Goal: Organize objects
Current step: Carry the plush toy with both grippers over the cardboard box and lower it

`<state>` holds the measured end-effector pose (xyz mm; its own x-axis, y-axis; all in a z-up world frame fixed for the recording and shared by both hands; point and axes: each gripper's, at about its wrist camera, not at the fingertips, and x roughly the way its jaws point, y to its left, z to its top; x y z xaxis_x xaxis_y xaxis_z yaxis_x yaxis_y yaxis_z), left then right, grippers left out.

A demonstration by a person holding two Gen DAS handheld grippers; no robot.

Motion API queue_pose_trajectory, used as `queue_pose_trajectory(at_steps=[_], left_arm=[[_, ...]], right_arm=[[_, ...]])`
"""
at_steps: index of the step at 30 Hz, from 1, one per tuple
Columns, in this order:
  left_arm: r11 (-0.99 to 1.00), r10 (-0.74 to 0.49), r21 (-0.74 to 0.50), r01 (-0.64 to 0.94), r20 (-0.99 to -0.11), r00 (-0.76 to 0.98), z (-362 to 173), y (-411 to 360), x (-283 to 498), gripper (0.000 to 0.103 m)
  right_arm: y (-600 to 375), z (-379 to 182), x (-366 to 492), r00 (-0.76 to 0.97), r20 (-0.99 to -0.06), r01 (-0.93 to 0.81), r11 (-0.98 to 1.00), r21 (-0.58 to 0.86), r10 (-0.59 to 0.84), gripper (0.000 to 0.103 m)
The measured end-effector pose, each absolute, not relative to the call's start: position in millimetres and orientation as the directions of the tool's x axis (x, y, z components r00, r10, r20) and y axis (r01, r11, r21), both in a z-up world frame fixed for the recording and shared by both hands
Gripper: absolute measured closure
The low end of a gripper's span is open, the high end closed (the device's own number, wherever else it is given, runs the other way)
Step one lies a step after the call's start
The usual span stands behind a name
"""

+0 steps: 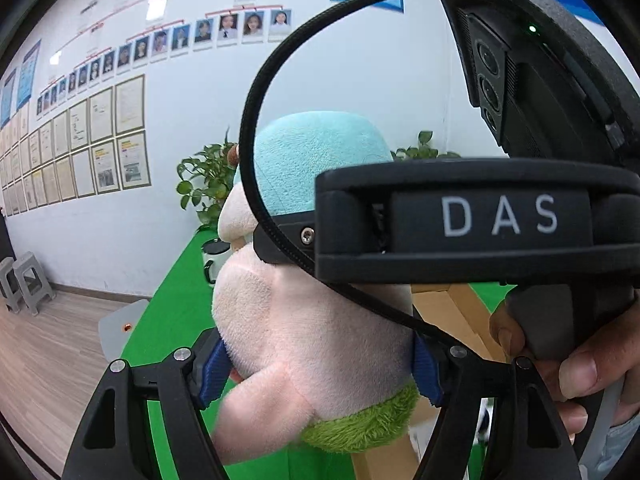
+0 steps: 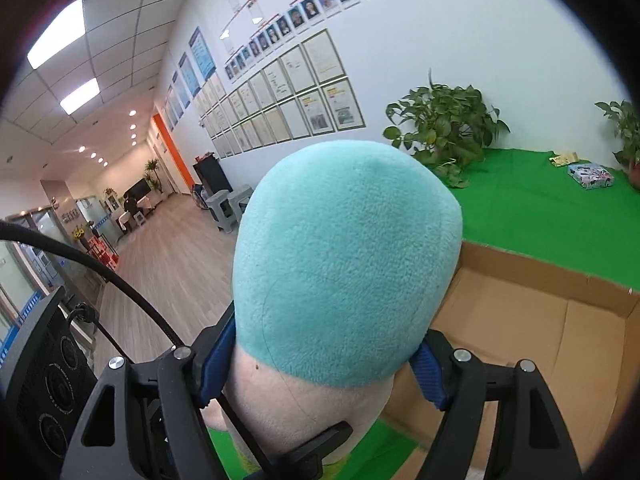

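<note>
- Left gripper [image 1: 320,376] was clamped on the pink lower body of the plush toy [image 1: 308,344], blue pads pressing both sides.
- Right gripper [image 2: 320,364] was clamped on the same toy's teal head [image 2: 344,264].
- The toy was held aloft beside the open cardboard box [image 2: 540,320] on the green table [image 2: 540,216].

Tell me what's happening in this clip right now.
A person with two handheld grippers has a plush toy clamped from both ends. The left gripper squeezes its pale pink lower body, and the right gripper pinches just under its turquoise head. The toy is held in the air next to an open cardboard box on the green table; it isn't in the box yet.
</note>
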<state>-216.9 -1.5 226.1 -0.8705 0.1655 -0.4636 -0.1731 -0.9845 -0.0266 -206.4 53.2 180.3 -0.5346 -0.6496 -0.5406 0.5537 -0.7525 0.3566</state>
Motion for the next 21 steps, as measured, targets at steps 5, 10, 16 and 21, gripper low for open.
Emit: queue_pose_trajectory(at_steps=[5, 10, 16, 21], left_arm=[[-0.984, 0.158, -0.015, -0.179, -0.546, -0.823, 223, 33, -368, 0.033], [-0.986, 0.131, -0.002, -0.169, -0.643, -0.754, 183, 66, -429, 0.034], [-0.989, 0.084, 0.026, -0.148, -0.723, -0.686, 132, 97, -504, 0.035], [-0.991, 0.074, 0.013, -0.135, -0.785, -0.615, 74, 76, -515, 0.036]], right_arm=[[73, 165, -257, -0.491, -0.568, 0.525, -0.745, 0.413, -0.661, 0.028], [90, 119, -286, -0.411, -0.596, 0.487, -0.719, 0.496, -0.690, 0.029], [97, 57, -320, -0.305, -0.602, 0.453, -0.668, 0.590, -0.738, 0.029], [88, 13, -329, -0.211, -0.629, 0.408, -0.652, 0.639, -0.748, 0.029]])
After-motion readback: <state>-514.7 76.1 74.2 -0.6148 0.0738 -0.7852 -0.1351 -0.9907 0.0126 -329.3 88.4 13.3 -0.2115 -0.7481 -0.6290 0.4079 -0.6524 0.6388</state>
